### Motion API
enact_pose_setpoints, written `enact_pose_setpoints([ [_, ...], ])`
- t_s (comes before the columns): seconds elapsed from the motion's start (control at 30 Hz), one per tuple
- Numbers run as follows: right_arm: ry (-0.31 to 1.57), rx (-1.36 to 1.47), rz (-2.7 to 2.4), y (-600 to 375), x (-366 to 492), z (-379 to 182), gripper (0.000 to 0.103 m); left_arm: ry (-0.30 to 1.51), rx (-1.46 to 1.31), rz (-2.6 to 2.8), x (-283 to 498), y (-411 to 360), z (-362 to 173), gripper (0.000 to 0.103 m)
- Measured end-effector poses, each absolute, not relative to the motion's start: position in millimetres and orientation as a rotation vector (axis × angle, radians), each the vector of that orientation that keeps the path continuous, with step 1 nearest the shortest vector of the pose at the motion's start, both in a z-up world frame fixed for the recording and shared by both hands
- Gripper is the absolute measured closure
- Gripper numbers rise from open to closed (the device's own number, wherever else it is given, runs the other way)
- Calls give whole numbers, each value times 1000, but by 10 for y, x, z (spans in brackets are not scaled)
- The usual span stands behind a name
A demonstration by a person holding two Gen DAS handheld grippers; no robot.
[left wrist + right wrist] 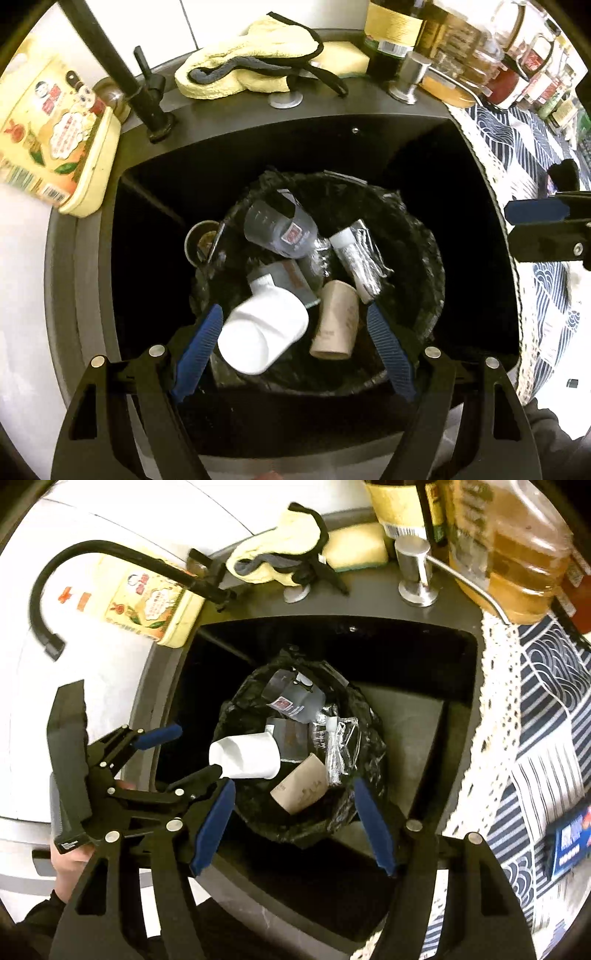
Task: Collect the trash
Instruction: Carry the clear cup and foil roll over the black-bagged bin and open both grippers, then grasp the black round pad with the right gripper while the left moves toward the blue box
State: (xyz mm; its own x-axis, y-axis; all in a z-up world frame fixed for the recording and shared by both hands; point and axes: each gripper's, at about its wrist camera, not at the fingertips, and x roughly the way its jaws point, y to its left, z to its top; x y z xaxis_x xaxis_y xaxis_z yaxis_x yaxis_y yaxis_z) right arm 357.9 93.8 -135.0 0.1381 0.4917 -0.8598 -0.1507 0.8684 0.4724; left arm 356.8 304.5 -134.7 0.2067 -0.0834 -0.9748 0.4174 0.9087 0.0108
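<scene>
A bin lined with a black bag [413, 236] [255, 812] stands in the dark sink. In it lie a white paper cup [262, 339] [247, 755], a brown cardboard tube [336, 321] [301, 788], a clear plastic bottle [280, 229] [295, 698], a grey carton [295, 280] and crumpled clear plastic [364, 258] [338, 753]. My left gripper [295, 314] [197, 749] is open above the bin, the white cup between its blue pads but not touching them. My right gripper [291, 786] is open and empty above the bin; its tip shows in the left wrist view [535, 210].
A black faucet [122, 70] [110, 554], a yellow cloth [240, 62] [277, 554], a sponge [354, 546] and a soap pump [410, 77] [413, 572] sit behind the sink. A yellow dish-soap bottle [55, 136] [155, 605] lies left. Jars and bottles [480, 48] [509, 554] stand on a patterned cloth [535, 720], right.
</scene>
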Motion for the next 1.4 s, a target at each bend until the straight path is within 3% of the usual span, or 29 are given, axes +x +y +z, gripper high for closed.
enact_pose_setpoints([
  [0.1, 1332, 287, 460, 891, 3445, -1247, 28, 1309, 298, -355, 3425, 3032, -1287, 25],
  [0.33, 1270, 209, 362, 635, 3167, -1030, 28, 1279, 294, -392, 3205, 2871, -1147, 24],
  [0.4, 1250, 191, 323, 489, 3088, -962, 28, 1269, 291, -405, 3161, 2799, -1140, 10],
  [0.43, 1240, 177, 298, 406, 3055, -930, 28, 1263, 292, -414, 3127, 2751, -1133, 9],
  [0.93, 1115, 5, 67, -957, 2939, -542, 24, 1218, 202, -423, 2823, 1927, -849, 9],
  [1.0, 1097, -12, 18, -1214, 2941, -563, 19, 1216, 221, -419, 2773, 1756, -848, 9],
  [1.4, 1223, 97, 70, -1872, 3028, -1168, 19, 1265, 271, -348, 2475, 1119, -792, 9],
])
